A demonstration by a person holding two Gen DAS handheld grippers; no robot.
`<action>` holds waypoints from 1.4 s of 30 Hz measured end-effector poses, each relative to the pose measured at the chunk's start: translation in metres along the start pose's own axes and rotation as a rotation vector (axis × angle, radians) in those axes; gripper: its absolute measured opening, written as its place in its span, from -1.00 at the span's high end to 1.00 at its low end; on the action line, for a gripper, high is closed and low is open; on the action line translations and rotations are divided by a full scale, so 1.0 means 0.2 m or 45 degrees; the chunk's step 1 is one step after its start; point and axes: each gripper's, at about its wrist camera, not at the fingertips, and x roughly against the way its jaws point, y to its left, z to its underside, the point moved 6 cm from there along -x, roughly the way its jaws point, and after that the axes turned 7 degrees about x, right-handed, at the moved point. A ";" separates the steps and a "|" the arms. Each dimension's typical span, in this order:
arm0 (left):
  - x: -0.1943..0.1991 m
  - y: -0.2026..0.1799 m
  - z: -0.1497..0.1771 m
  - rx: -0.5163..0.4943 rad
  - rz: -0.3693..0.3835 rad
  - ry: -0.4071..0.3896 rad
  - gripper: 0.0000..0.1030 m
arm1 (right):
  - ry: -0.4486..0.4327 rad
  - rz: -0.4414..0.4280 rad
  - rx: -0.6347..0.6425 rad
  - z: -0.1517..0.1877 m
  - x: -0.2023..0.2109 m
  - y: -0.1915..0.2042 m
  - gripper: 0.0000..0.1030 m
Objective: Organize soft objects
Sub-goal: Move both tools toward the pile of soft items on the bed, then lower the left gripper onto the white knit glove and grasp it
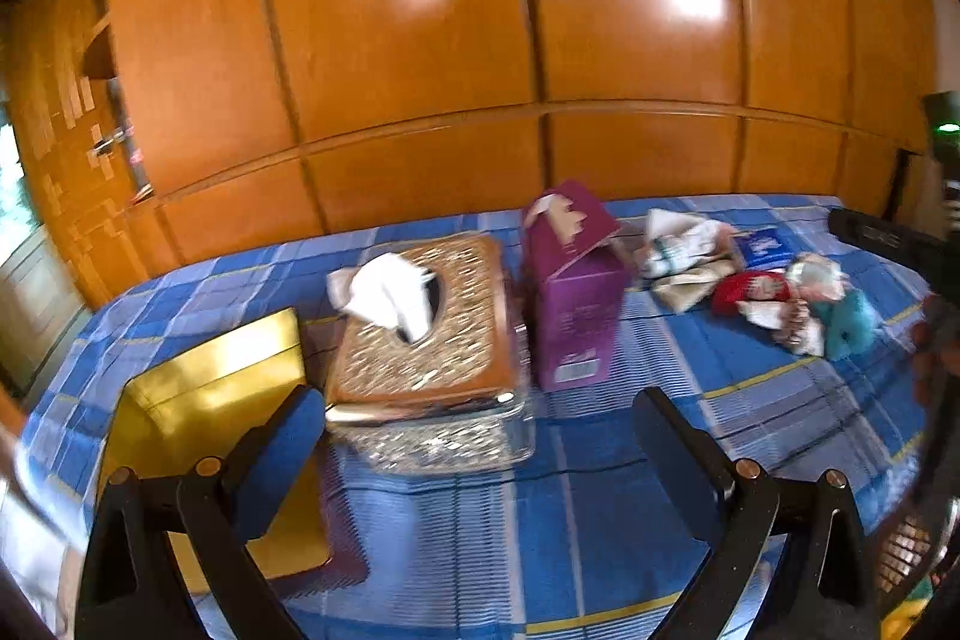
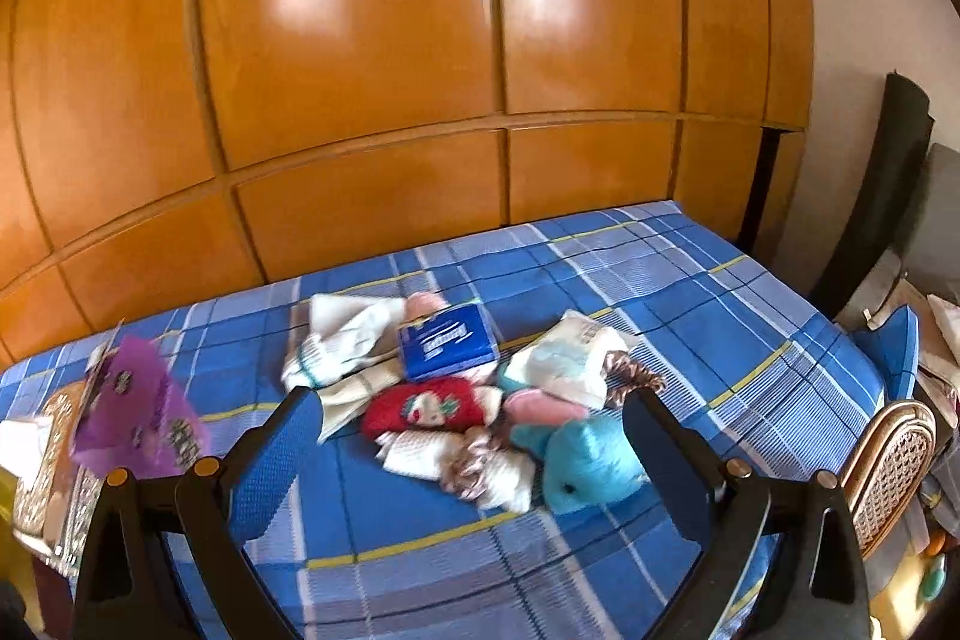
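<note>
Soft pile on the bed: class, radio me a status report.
Left hand-held gripper open, empty. Right hand-held gripper open, empty, above soft pile. Pile unsorted on blue checked bedspread. Nothing blocking.

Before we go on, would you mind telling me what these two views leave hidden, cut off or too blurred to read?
- Purple box: print unreadable in the left wrist view, motion blur.
- Blue tissue pack: label too small and blurred in the right wrist view.
- Gold box: near part hidden behind the left gripper.
- Blue plush toy: partly hidden behind the right gripper.
- Wicker chair: cut off by the right wrist view's edge.
</note>
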 end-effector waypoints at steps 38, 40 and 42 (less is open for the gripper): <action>-1.34 -1.22 -0.33 -0.520 0.158 0.441 -0.45 | 0.163 -0.247 -0.601 0.07 -0.36 -0.40 -0.98; -1.41 -1.24 -0.33 -0.528 0.153 0.439 -0.45 | 0.169 -0.258 -0.596 0.07 -0.36 -0.40 -0.98; -1.46 -1.25 -0.32 -0.526 0.176 0.457 -0.39 | 0.176 -0.267 -0.588 0.08 -0.37 -0.39 -0.96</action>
